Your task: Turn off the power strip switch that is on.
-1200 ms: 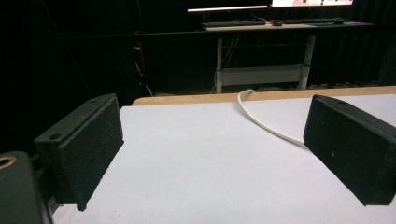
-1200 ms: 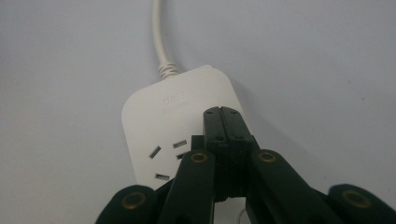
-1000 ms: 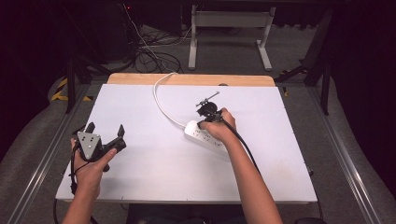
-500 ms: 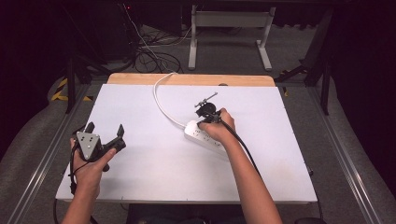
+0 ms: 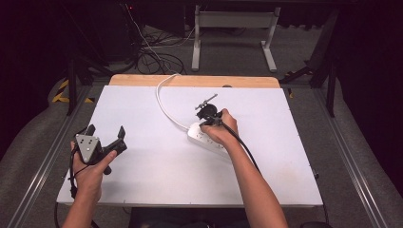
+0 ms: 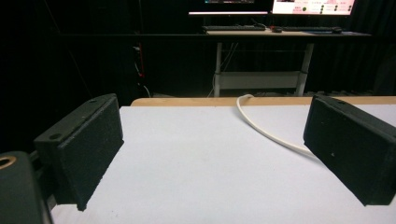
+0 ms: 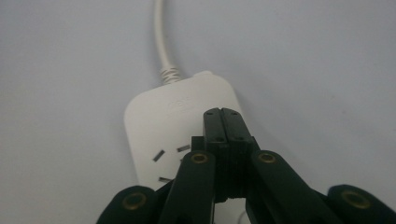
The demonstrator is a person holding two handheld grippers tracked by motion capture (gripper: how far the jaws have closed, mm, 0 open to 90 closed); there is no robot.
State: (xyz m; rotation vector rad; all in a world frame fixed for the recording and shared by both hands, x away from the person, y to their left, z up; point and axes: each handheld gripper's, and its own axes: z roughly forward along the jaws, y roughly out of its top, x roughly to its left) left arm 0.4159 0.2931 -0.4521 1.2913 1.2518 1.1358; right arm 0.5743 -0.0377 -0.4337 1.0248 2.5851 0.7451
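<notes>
Nearest the person, at the front-left of the white table [image 5: 157, 175], the left gripper [image 5: 105, 135] is held just above the surface, its grey plate on top and its cable trailing down by the wrist. Jaws spread wide here, nothing between them; in the left gripper view the two black pads [image 6: 84, 144] stand far apart with bare tabletop showing through the gap.

Moving up to mid-table, the right gripper [image 5: 208, 112] is pointed down over the white power strip [image 5: 205, 137], the right hand [image 5: 219, 130] lying across the strip's middle. In the right gripper view the jaws are pressed flat together, pad against pad, with nothing caught between them, and their tips sit over the strip's top face just beside a socket [image 7: 169, 161] at the cord end. Whether the tips actually touch the plastic, I cannot tell.

The strip lies flat, angled across the table centre, well apart from the left gripper. Its white cord [image 5: 164, 102] leaves the far end and curves away to the wooden back edge [image 5: 195, 80] of the table, dropping over it
</notes>
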